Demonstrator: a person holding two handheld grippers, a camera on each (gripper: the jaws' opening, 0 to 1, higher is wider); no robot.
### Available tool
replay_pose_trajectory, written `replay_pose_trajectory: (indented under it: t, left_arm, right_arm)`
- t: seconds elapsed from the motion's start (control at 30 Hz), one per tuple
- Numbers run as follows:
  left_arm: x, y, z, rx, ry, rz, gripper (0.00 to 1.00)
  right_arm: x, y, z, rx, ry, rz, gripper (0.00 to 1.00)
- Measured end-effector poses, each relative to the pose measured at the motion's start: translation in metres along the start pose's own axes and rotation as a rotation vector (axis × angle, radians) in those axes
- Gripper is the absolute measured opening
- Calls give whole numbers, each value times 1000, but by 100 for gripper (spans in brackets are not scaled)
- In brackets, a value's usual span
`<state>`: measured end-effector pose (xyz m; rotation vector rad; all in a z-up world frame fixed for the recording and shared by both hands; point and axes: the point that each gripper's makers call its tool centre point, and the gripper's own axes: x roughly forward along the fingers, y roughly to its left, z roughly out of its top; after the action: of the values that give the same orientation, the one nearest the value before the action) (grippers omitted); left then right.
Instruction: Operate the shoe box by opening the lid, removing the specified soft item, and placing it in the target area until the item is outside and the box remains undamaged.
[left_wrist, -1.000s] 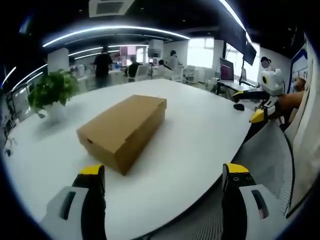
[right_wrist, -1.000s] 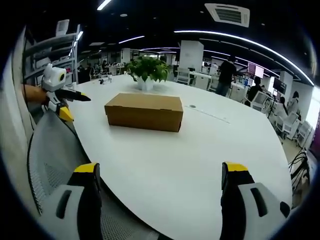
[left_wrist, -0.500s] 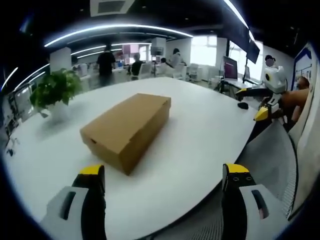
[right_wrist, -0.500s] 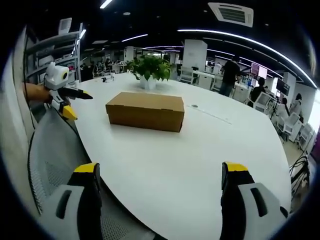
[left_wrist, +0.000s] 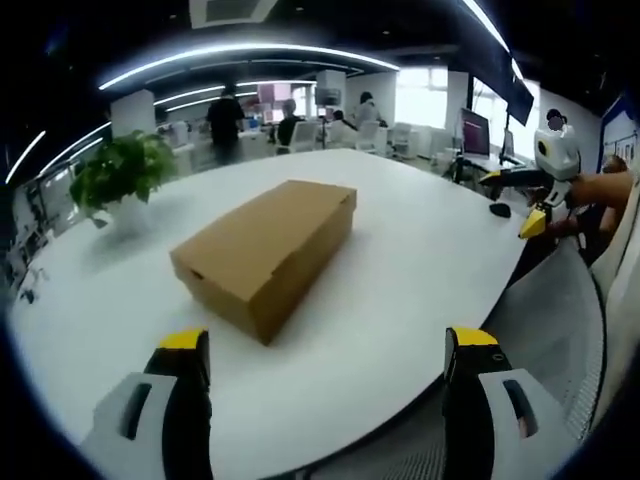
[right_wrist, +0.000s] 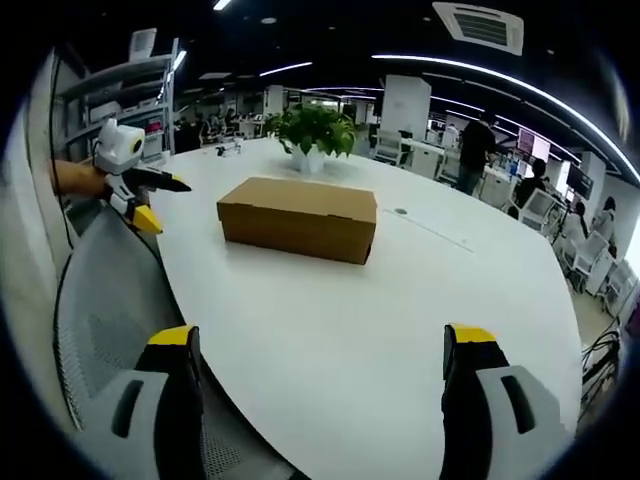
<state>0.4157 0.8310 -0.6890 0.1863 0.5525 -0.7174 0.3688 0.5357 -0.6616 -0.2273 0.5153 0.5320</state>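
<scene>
Both jaws stand wide on the left hand-held gripper (left_wrist: 325, 350) and the right hand-held gripper (right_wrist: 318, 350), holding nothing. Beyond them the closed shoe box (left_wrist: 266, 252) lies on the white worktop (left_wrist: 400, 260), a potted plant (right_wrist: 312, 132) behind it. No readable lettering.

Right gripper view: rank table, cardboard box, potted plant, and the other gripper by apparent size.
1. Large white rounded table
2. Closed brown cardboard shoe box
3. Leafy green potted plant in a white pot
4. White and yellow left gripper

Plant versus gripper is close and depth differs, so that order is unsure.
</scene>
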Motion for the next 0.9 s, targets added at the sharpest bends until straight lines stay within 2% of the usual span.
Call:
replay_pose_trajectory:
  t: [0.6,0.9]
  left_arm:
    - [9,4,10,-29,14,74,99]
    - [19,3,21,-35,16,78,98]
  right_arm:
    - [20,-24,2,-43,16,53,96]
    - [32,-41,9,-84,1,80,96]
